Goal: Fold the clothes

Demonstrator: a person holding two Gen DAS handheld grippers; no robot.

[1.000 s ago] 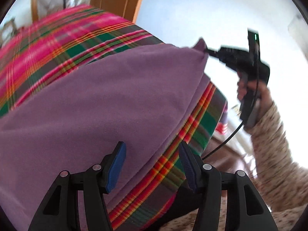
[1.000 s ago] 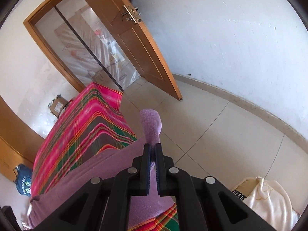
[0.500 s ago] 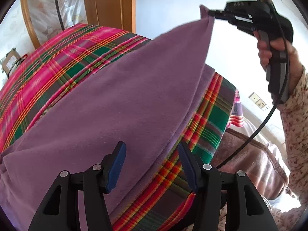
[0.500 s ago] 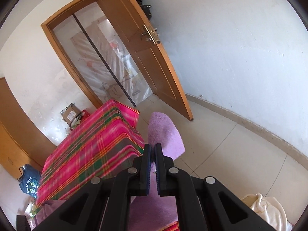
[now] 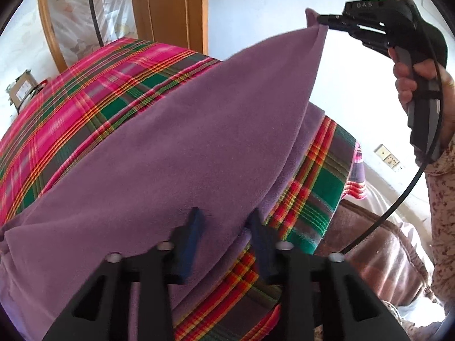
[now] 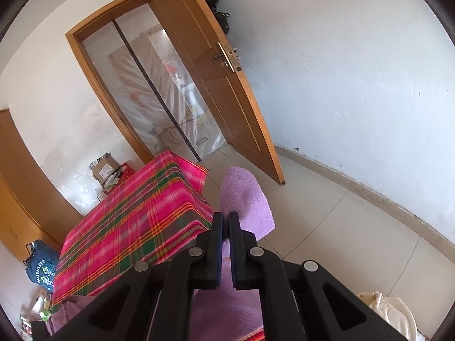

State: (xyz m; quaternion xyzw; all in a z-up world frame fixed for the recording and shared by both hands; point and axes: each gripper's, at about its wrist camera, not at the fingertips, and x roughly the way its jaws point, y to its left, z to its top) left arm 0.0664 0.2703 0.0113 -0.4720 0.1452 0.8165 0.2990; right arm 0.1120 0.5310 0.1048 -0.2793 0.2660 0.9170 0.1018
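A purple fleece cloth (image 5: 184,142) lies over a table covered by a pink and green plaid cloth (image 5: 85,99). My left gripper (image 5: 224,218) hangs over the cloth's near edge. Its jaws are closing, blurred, with the folded edge between them and a gap still showing. My right gripper (image 5: 321,20) is shut on the cloth's far corner and holds it up off the table, so the cloth slopes up to it. In the right wrist view the corner of the purple cloth (image 6: 244,199) sticks out past the right gripper (image 6: 226,218), above the plaid table (image 6: 136,213).
A person's hand (image 5: 406,85) in a speckled sleeve holds the right gripper, and a cable hangs from it. A brown blanket (image 5: 384,250) lies right of the table. An open wooden door (image 6: 227,99), a cardboard box (image 6: 105,167), a blue bag (image 6: 39,264) and a white cloth (image 6: 384,307) stand around the tiled floor.
The right gripper has risen with the cloth's corner, which pulled the cloth up off the table. The left gripper's jaws have narrowed around the near edge.
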